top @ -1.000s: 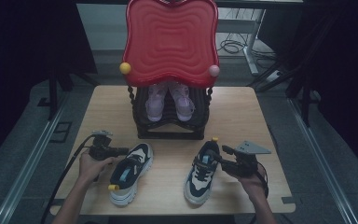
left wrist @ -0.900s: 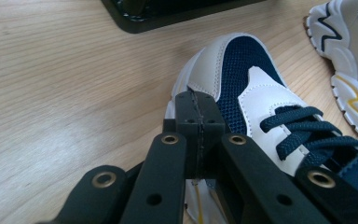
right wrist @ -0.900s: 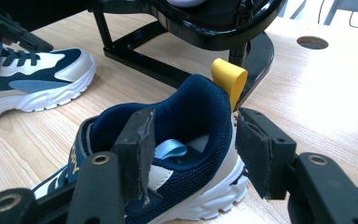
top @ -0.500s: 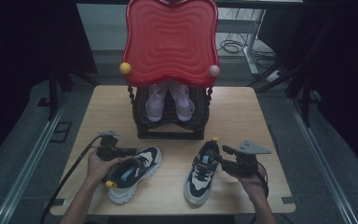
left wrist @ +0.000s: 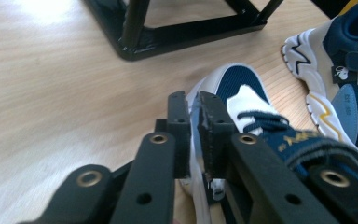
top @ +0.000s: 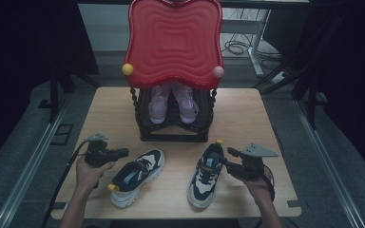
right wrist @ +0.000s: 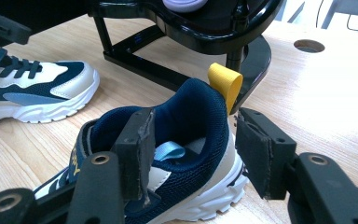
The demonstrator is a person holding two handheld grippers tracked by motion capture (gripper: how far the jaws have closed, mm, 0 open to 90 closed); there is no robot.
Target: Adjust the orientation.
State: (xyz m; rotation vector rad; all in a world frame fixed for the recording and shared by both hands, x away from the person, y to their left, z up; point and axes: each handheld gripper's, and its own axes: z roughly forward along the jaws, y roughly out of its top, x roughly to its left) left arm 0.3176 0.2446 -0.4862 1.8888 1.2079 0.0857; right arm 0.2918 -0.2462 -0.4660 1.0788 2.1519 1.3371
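Two navy, white and cream sneakers lie on the wooden table [top: 247, 118]. The left sneaker [top: 138, 175] [left wrist: 242, 98] lies at an angle, toe toward the rack. My left gripper [top: 125, 152] [left wrist: 193, 121] is shut on its side wall, and its strap crosses over one jaw. The right sneaker [top: 206, 173] [right wrist: 191, 116] points its toe at the table's front edge, and a yellow heel loop [right wrist: 224, 84] stands up at its back. My right gripper [top: 223, 157] [right wrist: 196, 154] is open, one jaw on each side of that heel.
A black rack [top: 171, 130] [right wrist: 168, 79] [left wrist: 186, 32] stands mid-table just behind the sneakers, carrying a pair of pink shoes [top: 171, 102] under a tall red wavy panel [top: 173, 42]. A round hole [right wrist: 309, 45] sits in the tabletop beyond the rack. Dark floor surrounds the table.
The left sneaker has swung its toe to the right, toward the rack, with my left gripper moving slightly right. The right gripper and right sneaker stayed put.
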